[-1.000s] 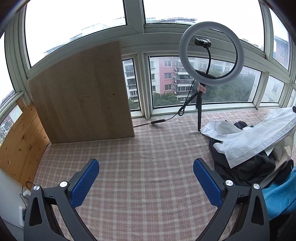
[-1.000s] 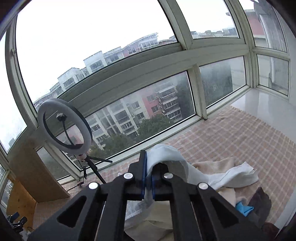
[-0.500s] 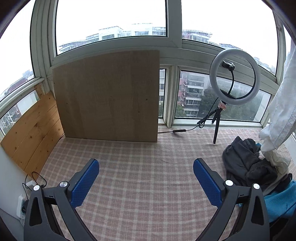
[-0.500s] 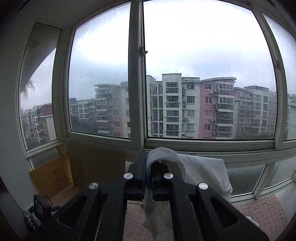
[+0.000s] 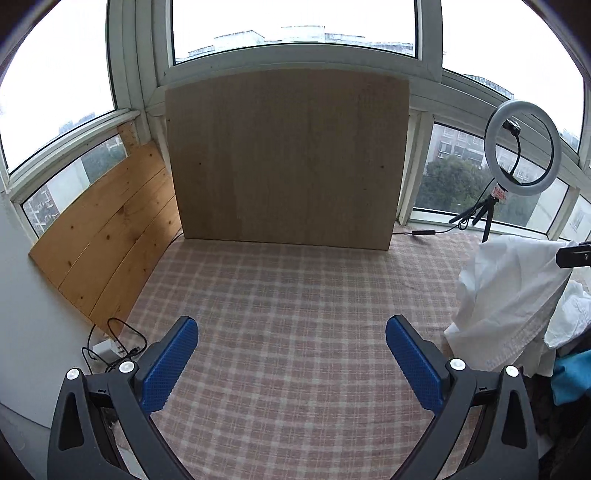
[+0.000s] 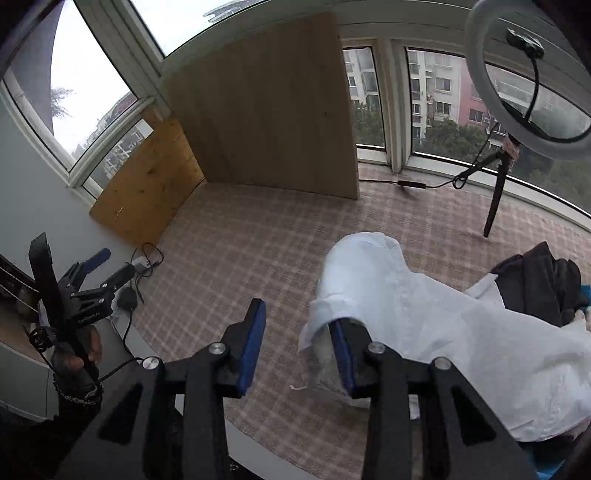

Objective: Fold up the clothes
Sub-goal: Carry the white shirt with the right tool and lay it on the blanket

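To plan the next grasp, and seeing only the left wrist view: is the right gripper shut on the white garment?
Observer: No, the right gripper is open; the white garment only drapes over one of its fingers.
Operator: Anything loose near it?
Observer: A small white scrap lies on the checked cloth close by.
Operator: What holds my left gripper?
Observer: A hand grips its handle.

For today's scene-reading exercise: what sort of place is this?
Probably an enclosed apartment balcony or sunroom used for filming: wraparound windows facing residential blocks, a white ring light on a tripod, and a pink checked cloth as a folding surface.
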Demonstrator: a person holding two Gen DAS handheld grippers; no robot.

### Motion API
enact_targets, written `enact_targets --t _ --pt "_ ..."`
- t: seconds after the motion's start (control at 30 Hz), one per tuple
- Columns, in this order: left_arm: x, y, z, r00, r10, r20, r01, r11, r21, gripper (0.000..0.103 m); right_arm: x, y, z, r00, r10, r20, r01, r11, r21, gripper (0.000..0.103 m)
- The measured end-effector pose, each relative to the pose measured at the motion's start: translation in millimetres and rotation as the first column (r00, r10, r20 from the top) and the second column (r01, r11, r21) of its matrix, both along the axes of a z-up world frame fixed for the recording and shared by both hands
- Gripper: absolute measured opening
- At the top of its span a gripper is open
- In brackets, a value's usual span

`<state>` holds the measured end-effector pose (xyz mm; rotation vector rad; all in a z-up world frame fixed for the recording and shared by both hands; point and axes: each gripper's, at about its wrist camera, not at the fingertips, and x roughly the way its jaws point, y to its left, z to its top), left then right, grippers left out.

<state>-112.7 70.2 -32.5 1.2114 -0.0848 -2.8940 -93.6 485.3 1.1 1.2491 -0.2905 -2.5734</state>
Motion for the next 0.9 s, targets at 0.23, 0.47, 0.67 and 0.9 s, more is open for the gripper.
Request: enact_targets --t 0.23,0.47,0.67,0.9 --pt "-27.1 85.1 -69.6 0.957 -0.251 0.148 0.253 0.967 0.004 0.102 39.0 60.6 -109.5 0.965 -0.141 0.219 0.143 0.990 0.009 0.058" --pt "-52.9 173.8 -121.6 0.880 -0.398 0.259 0.400 0.915 0.048 0.102 71.5 99.0 -176.3 0.897 -0.284 0.339 0.267 0.959 0.095 0.060" --pt "-82.6 224.1 -155.3 0.834 -0.444 0.328 0.432 0.895 0.113 0.096 46.5 95.6 -182.9 0.915 -0.305 0.263 0.294 0.952 0.082 0.058" --pt "-99.6 190.7 -127.9 0.867 -0.406 0.290 0.358 0.911 0.206 0.008 40.0 94.7 -133.5 0.946 -0.322 0.026 0.320 0.946 0.050 0.004"
